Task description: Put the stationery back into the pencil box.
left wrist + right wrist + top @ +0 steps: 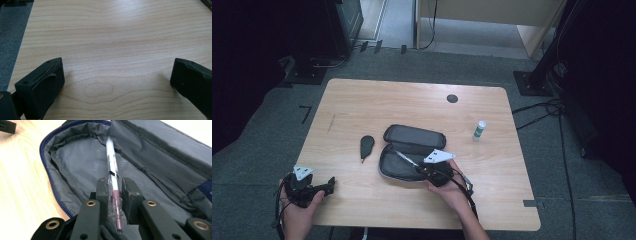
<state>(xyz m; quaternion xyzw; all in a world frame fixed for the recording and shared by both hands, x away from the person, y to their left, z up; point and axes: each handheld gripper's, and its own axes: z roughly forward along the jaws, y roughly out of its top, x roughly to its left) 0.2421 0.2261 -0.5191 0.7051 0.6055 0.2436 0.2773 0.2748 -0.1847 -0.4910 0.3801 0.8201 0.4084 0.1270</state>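
An open black pencil case (412,145) lies in the middle of the table (362,100). Its grey lining (82,162) shows in the right gripper view. My right gripper (422,171) is shut on a clear pen (112,172) with a dark red end. The pen (404,158) points into the case's lower half, over the lining. My left gripper (329,185) rests at the table's front left corner. Its jaws stand wide open over bare wood, with nothing between its fingertips (42,82).
A small black teardrop-shaped object (366,146) lies left of the case. A white tube with a green cap (479,130) stands to the right. A round dark grommet (452,98) sits near the far edge. Cables run over the floor at right.
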